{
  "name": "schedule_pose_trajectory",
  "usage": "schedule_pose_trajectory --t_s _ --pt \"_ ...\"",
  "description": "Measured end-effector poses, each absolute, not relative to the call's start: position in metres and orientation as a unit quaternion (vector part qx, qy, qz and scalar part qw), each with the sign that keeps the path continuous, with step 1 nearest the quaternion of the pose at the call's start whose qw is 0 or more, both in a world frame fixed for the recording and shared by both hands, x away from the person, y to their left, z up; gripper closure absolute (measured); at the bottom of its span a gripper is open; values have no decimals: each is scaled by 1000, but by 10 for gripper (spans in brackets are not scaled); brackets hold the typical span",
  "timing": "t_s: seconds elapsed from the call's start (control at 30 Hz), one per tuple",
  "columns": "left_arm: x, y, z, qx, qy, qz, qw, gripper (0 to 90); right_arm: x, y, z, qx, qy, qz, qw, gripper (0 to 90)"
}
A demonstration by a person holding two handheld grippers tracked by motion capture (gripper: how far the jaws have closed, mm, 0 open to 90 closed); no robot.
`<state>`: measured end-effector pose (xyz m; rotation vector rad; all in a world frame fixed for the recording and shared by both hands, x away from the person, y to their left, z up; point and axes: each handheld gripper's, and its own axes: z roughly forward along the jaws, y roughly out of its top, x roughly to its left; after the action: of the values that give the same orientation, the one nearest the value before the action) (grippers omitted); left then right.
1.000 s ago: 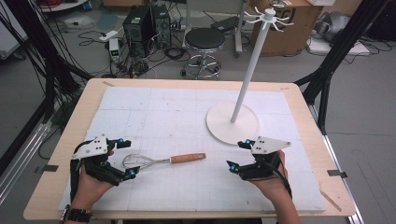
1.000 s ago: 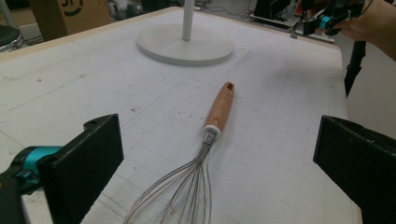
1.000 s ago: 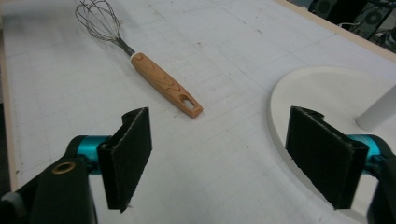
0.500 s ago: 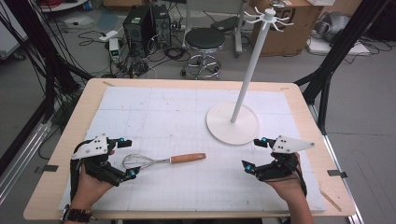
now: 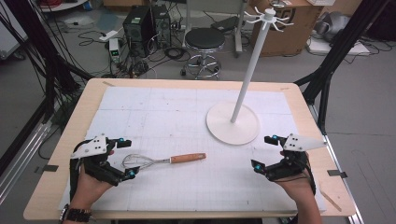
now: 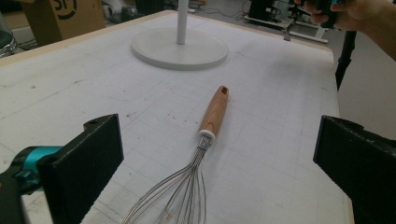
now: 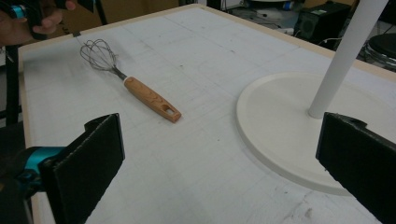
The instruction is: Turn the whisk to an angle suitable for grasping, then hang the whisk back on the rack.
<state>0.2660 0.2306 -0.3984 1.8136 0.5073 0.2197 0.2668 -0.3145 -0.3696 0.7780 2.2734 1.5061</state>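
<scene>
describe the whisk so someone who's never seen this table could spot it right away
On the white gridded mat covering the wooden table, look near the front edge, left of the white stand's round base. The whisk lies flat there, its wire loops toward the left claw. It is the only utensil, marked by an orange-brown wooden handle with a hole at its end.

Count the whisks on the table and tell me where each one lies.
1. The wire whisk with a wooden handle lies flat on the white mat at the near left, its wire head toward the left gripper, its handle pointing right.
</scene>
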Motion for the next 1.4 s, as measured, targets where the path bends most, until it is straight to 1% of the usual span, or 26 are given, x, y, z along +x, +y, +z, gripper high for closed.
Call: schedule_pose_trajectory --t_s 0.13,0.27,0.7,1.0,1.4 --pt "266 231 -398 778 218 95 582 20 268 -314 -371 277 791 521 160 0" --pt "266 231 -398 778 219 95 582 20 270 -314 -373 283 795 513 155 0" --pt "267 229 -398 780 221 94 578 20 270 -310 -375 285 798 506 159 1" --pt "270 211 -388 796 213 87 560 20 268 -309 -374 282 800 504 162 1" --pt "295 174 -377 837 207 71 502 20 271 -309 -377 283 802 502 158 1"
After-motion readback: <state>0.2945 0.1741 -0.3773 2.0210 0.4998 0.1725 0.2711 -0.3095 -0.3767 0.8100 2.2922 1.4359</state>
